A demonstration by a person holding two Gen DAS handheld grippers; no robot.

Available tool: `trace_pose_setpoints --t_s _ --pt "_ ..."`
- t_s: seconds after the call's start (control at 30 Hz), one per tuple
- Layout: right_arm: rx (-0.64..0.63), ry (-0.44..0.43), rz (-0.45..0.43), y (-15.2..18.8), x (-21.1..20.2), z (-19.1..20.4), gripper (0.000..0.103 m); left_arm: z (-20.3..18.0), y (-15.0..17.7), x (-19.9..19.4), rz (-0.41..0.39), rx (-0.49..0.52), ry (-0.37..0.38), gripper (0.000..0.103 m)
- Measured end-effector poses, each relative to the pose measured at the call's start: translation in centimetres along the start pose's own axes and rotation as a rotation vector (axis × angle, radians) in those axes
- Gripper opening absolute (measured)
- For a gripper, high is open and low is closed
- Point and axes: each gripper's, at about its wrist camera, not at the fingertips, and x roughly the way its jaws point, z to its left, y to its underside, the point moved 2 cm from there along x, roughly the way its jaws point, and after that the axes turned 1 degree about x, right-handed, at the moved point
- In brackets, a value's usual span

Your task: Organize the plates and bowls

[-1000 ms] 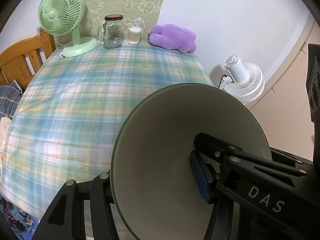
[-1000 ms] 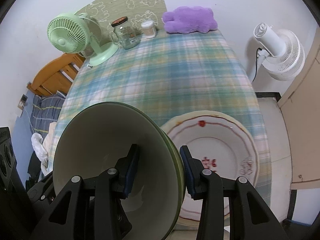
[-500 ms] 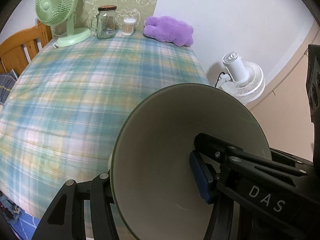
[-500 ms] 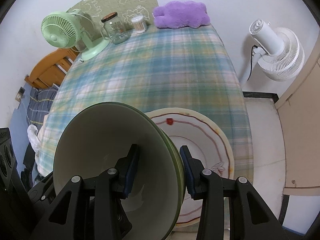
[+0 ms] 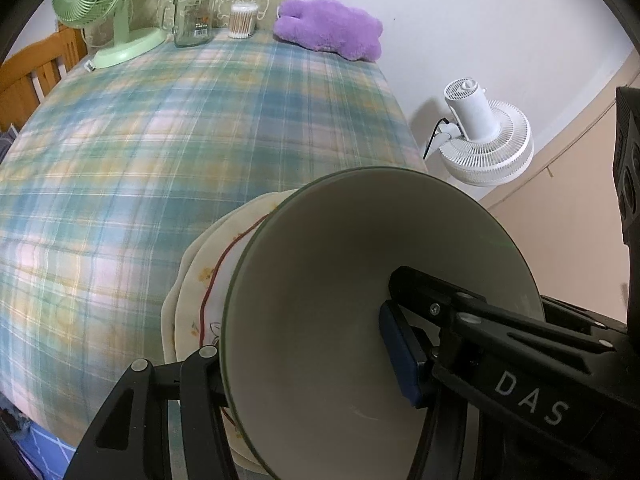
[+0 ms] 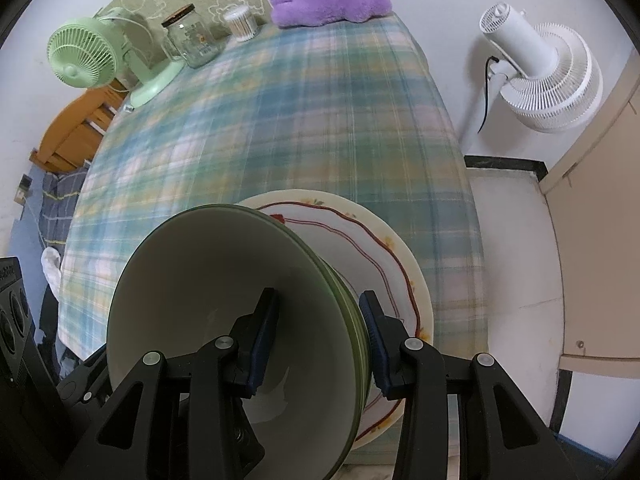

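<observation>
1. There is one table (image 6: 304, 128) with a blue, green and yellow checked cloth on it. It is the biggest thing here.
2. There are two fans. One white fan (image 6: 548, 80) stands on the floor to the right of the table. One green fan (image 5: 108, 8) stands on the far left corner of the table.
3. One white plate (image 6: 384, 248) with a wavy red line lies on the near part of the table. I cannot see any food on it.
4. There is a stack of green bowls (image 6: 224, 304), one inside the other. In the right wrist view I can see a few rims packed close together, but I cannot count them for sure. The top bowl looks empty. The stack is held over the plate, and I cannot tell if it touches the plate.
5. The left gripper (image 5: 304, 364) pinches the left side of the stack, with one finger inside the top bowl and one outside.
6. The right gripper (image 6: 318, 338) pinches the right side of the stack the same way.
7. One purple soft toy (image 5: 328, 28) lies at the far edge of the table.
8. One glass jar (image 5: 194, 12) with a dark lid stands near the green fan. I cannot tell what is in it.
9. One small tub of cotton buds (image 5: 243, 20) stands beside the jar.
10. A second ago the left wrist view showed no plate. Now the plate peeks out behind the bowls. In the right wrist view the bowls now cover more of the plate.
</observation>
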Motion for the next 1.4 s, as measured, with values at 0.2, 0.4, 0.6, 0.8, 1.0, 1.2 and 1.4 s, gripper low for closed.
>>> trace_pose_setpoints --t_s 0.2,0.4,0.6,0.8,1.0,1.2,1.4 --pt "0.003 -0.009 -0.002 -0.5 0.3 -0.2 0.045 0.0 -0.4 0.2 0.002 0.015 -0.013 0.059" --pt "0.012 -0.025 -0.014 -0.4 0.4 -0.3 0.047 -0.2 -0.4 0.3 0.003 0.034 -0.028 0.060" --pt "0.043 -0.021 -0.033 0.3 0.4 -1.2 0.063 -0.6 0.0 -0.1 -0.017 0.067 -0.129 0.074" --pt "0.052 -0.018 -0.063 0.9 -0.2 -1.7 0.074 -0.4 -0.2 -0.4 -0.006 0.058 -0.183 0.077" --pt "0.033 0.042 -0.119 0.9 -3.3 -1.0 0.074 -0.5 -0.8 -3.7 -0.095 0.107 -0.168 0.081" --pt "0.040 0.127 -0.242 0.9 -6.5 1.6 0.074 1.4 -1.8 -7.0 -0.179 0.160 -0.130 0.083" --pt "0.061 0.202 -0.343 1.4 -9.0 5.7 0.074 5.0 -2.5 -10.6 -0.267 0.205 -0.091 0.093"
